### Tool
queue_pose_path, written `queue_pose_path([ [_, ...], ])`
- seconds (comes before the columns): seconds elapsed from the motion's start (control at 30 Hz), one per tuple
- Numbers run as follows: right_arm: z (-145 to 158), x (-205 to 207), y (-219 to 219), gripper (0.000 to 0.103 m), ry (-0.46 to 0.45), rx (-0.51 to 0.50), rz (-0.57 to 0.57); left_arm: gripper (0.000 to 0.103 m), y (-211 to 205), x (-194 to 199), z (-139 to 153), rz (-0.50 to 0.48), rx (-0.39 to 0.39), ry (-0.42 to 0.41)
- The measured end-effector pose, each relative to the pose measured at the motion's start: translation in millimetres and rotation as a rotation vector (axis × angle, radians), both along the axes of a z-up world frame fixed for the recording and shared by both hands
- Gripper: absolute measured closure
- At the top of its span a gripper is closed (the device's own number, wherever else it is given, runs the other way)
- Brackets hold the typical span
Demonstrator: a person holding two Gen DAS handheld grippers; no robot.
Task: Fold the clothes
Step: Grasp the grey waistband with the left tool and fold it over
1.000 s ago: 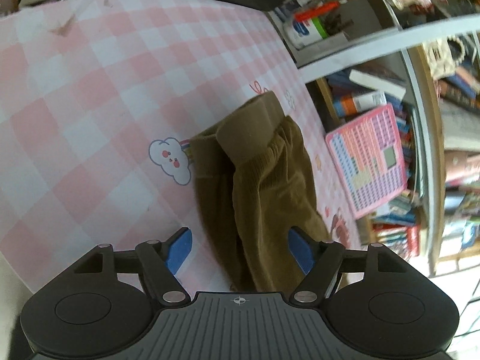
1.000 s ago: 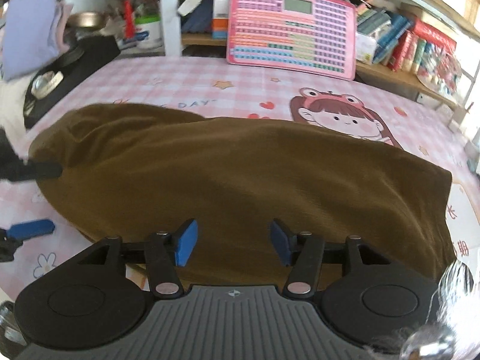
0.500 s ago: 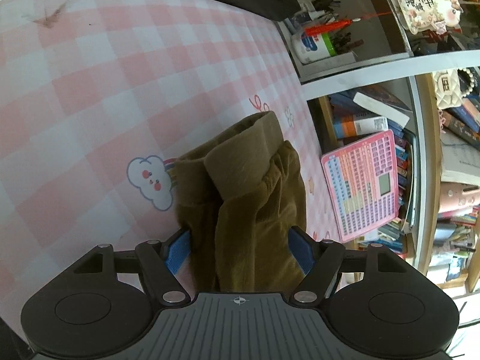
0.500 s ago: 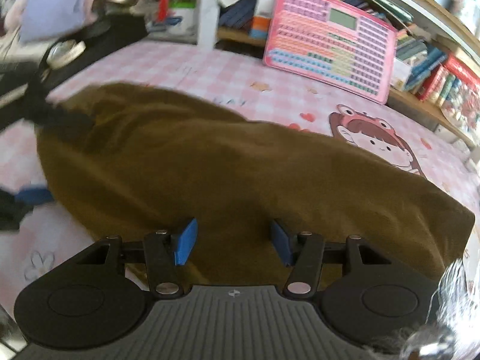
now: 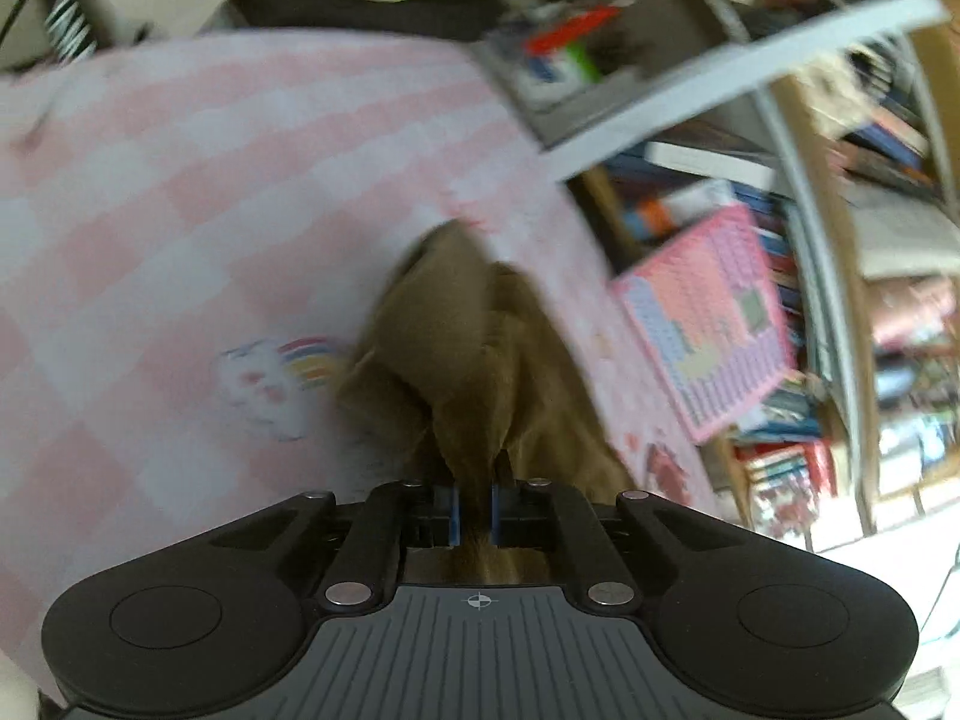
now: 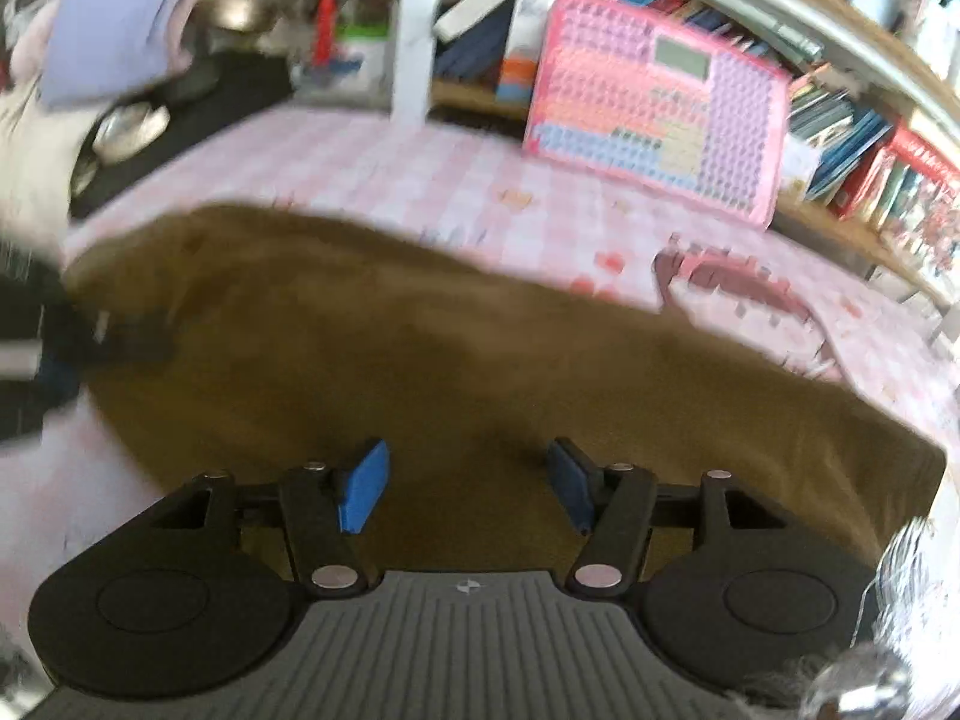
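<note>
— Where our left gripper (image 5: pixel 475 515) has just closed, what do we hold?
— A bunched end of the brown garment (image 6: pixel 480 372), pinched tight; it lies across the pink checked cloth (image 5: pixel 180 180).
— And our right gripper (image 6: pixel 468 480)?
— Jaws apart above the fabric, gripping nothing, having just widened slightly.

A pink-and-white checked cloth with cartoon prints (image 6: pixel 480 192) covered the tabletop. Behind it stood wooden shelves crammed with books (image 6: pixel 888 174), a white upright post (image 6: pixel 414 30), and a pink keyboard-like toy board (image 6: pixel 654 102) leaning against them in daylight.
</note>
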State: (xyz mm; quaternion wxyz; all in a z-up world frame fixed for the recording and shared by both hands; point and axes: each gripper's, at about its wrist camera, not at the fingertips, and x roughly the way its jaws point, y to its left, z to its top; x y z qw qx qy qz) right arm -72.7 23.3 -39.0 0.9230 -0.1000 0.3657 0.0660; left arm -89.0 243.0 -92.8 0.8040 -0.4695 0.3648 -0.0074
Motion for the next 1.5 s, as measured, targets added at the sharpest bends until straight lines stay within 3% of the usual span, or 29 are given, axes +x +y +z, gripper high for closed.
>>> queue_pose_path([
  [0.13,3,35,9,0.046,-0.048,-0.072,-0.016,0.093,4,-1,-8,0.013,-0.028,0.022],
  [0.3,-11,73,13,0.045,-0.050,-0.144,-0.021,0.072,7,2,-16,0.015,-0.081,0.041],
  [0.4,-23,74,13,0.044,-0.031,-0.153,-0.008,0.069,9,4,-17,0.016,-0.102,0.028],
  [0.67,-10,29,6,0.041,-0.053,-0.089,0.002,0.061,9,6,-18,0.027,-0.135,0.017],
  [0.93,-19,-44,15,0.041,-0.022,-0.123,0.111,0.061,9,8,-19,0.050,-0.161,0.014],
  [1.03,-20,-51,17,0.041,-0.014,-0.117,0.132,0.069,7,9,-19,0.056,-0.156,0.013],
  [1.07,-20,-50,15,0.041,-0.009,-0.109,0.134,0.080,6,10,-18,0.054,-0.142,0.021],
  [1.1,-20,-49,14,0.041,-0.004,-0.100,0.137,0.083,5,11,-17,0.051,-0.127,0.031],
  [1.2,-19,-46,11,0.041,0.011,-0.075,0.145,0.090,0,11,-6,0.024,-0.078,0.010],
  [1.3,-19,-46,8,0.041,0.022,-0.049,0.148,0.093,-17,12,21,-0.058,0.024,-0.078],
  [1.5,-7,-44,-20,0.035,0.014,0.037,0.142,0.094,-72,7,72,-0.247,0.336,-0.237],
])
